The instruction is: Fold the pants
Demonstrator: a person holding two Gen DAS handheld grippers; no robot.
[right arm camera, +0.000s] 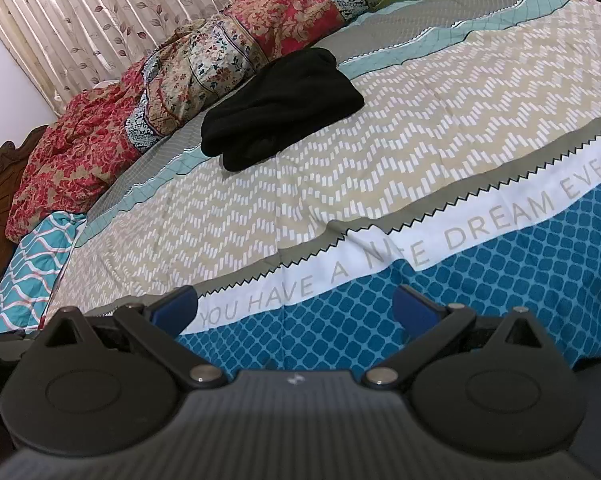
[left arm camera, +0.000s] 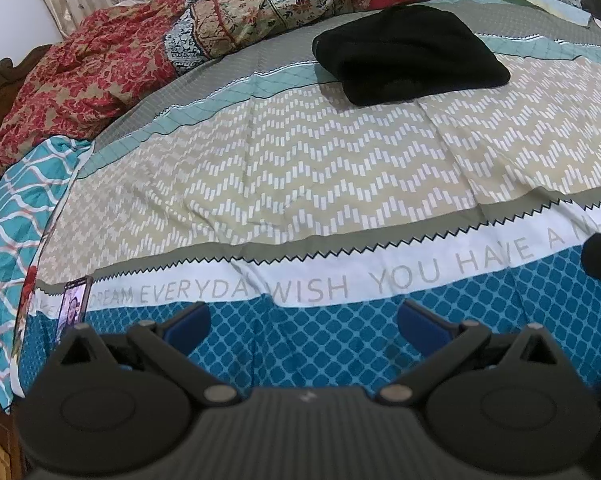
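Black pants (left arm camera: 410, 54) lie folded in a compact bundle on the far side of the bed, on the patterned bedspread (left arm camera: 300, 168). They also show in the right wrist view (right arm camera: 280, 108), far from the fingers. My left gripper (left arm camera: 302, 322) is open and empty, low over the bed's near blue edge. My right gripper (right arm camera: 294, 306) is open and empty, also at the near edge, well short of the pants.
A crumpled red floral quilt (left arm camera: 80, 80) and patterned pillows (left arm camera: 268, 4) lie along the head of the bed. A phone (left arm camera: 74, 306) lies at the near left edge. A wooden headboard (right arm camera: 0, 184) and curtains (right arm camera: 80, 20) stand behind.
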